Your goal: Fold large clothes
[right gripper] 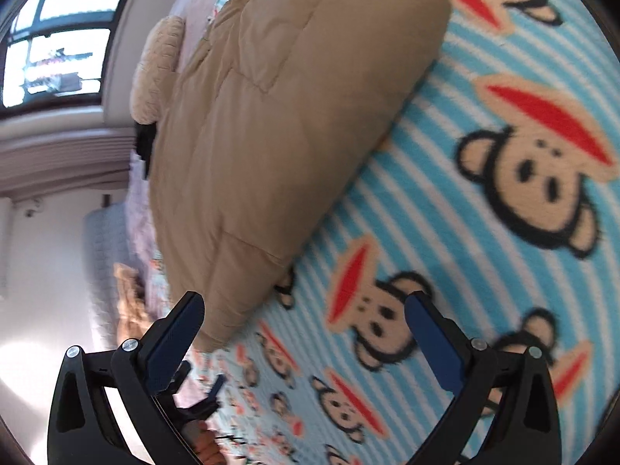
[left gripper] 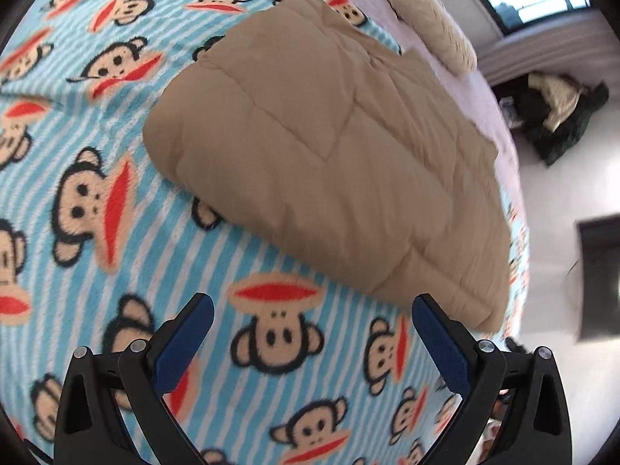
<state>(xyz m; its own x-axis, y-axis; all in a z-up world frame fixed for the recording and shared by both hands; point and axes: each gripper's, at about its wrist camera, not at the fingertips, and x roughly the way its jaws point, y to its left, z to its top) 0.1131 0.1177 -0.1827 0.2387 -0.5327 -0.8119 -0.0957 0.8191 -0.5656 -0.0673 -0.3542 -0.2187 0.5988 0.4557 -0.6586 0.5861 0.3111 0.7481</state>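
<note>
A tan quilted jacket [left gripper: 321,155] lies folded into a thick bundle on a bed spread with a monkey-print blanket [left gripper: 97,209]. The left gripper [left gripper: 312,343] and right gripper [right gripper: 304,339] hover near its edge, fingers wide apart and empty. A clean next fold likely means pinching both near corners together, evenly.

Both wrist cameras look down steeply and from near at the monkey blanket [left gripper: 116,232]. They share the folded tan coat [left gripper: 329,147] and the window [right gripper: 54,35], from opposite sides.
</note>
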